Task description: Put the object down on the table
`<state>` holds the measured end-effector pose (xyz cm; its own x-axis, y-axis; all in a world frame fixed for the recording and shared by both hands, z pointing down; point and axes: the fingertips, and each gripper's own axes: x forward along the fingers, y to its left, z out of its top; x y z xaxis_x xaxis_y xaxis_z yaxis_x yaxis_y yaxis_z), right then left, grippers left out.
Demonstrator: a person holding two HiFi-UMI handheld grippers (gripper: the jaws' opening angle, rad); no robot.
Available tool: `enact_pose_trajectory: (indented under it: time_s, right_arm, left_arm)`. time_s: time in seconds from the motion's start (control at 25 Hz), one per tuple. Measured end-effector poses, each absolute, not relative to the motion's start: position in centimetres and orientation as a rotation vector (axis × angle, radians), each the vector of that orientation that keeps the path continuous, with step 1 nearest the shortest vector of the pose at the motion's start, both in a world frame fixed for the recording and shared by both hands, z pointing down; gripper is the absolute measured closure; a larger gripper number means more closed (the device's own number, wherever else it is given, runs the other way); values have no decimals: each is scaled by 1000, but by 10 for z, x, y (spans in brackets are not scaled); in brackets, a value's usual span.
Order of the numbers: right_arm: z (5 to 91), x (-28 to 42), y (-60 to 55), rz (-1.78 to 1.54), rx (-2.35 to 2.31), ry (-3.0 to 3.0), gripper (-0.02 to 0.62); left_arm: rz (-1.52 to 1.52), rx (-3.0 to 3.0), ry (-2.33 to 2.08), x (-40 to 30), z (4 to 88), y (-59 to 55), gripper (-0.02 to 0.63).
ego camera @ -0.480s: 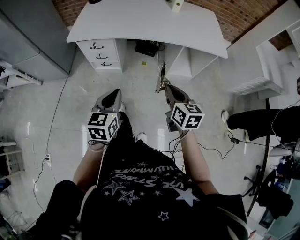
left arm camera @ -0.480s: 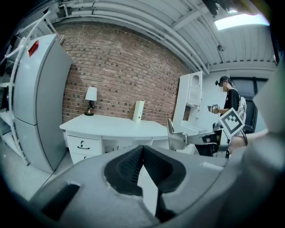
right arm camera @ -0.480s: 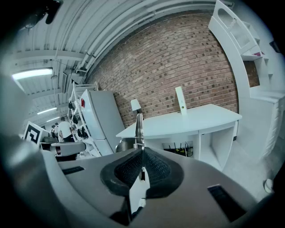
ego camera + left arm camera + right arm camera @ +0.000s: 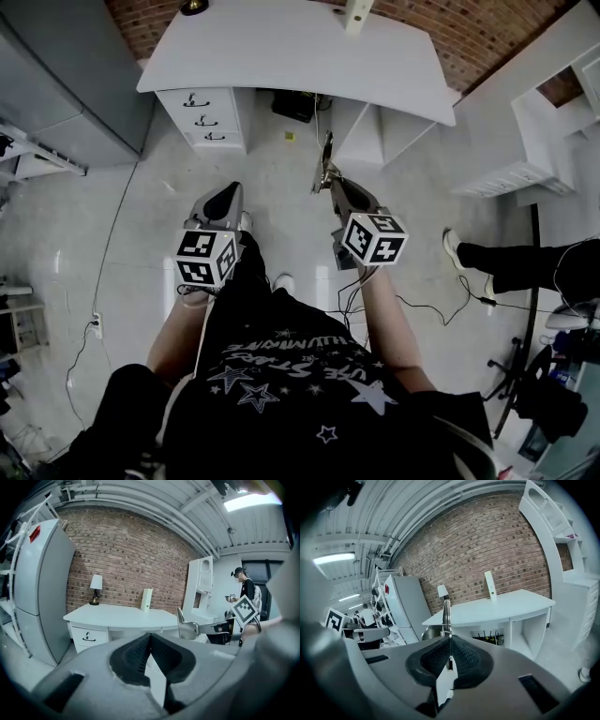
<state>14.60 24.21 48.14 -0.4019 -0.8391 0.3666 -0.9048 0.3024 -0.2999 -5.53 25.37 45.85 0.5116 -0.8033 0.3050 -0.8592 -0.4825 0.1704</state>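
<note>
White desk (image 4: 281,56) top centre; red-brown brick wall (image 4: 487,28) upper right; silver tool (image 4: 324,161); black-and-white square-patterned cubes on left gripper (image 4: 225,194), right gripper (image 4: 336,183); black shirt (image 4: 291,375), white stars.

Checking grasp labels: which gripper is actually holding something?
The right gripper: its tongs are shut on a thin metal utensil sticking out ahead. The left gripper has its tongs shut with nothing between.

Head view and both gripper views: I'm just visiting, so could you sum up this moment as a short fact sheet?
Left gripper: jaws together, nothing between them
Right gripper: jaws shut on a thin metal tool
Tool's place: in the air over the floor, short of the white table
On the table: lamp, upright white object
Task state: tool not yet put down
</note>
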Motion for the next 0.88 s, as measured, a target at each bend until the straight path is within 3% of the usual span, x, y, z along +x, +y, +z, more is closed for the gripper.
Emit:
enact_pose_trajectory:
  time_s: [0.52,0.88]
  right_arm:
    - [473,139,181,667,1660,-2403,582]
    - [471,139,77,655,1707,-2360,581]
  left_arm:
    - [192,2436,-1457,-92,448,195,586]
    - [176,2428,-1418,-105,455,88,586]
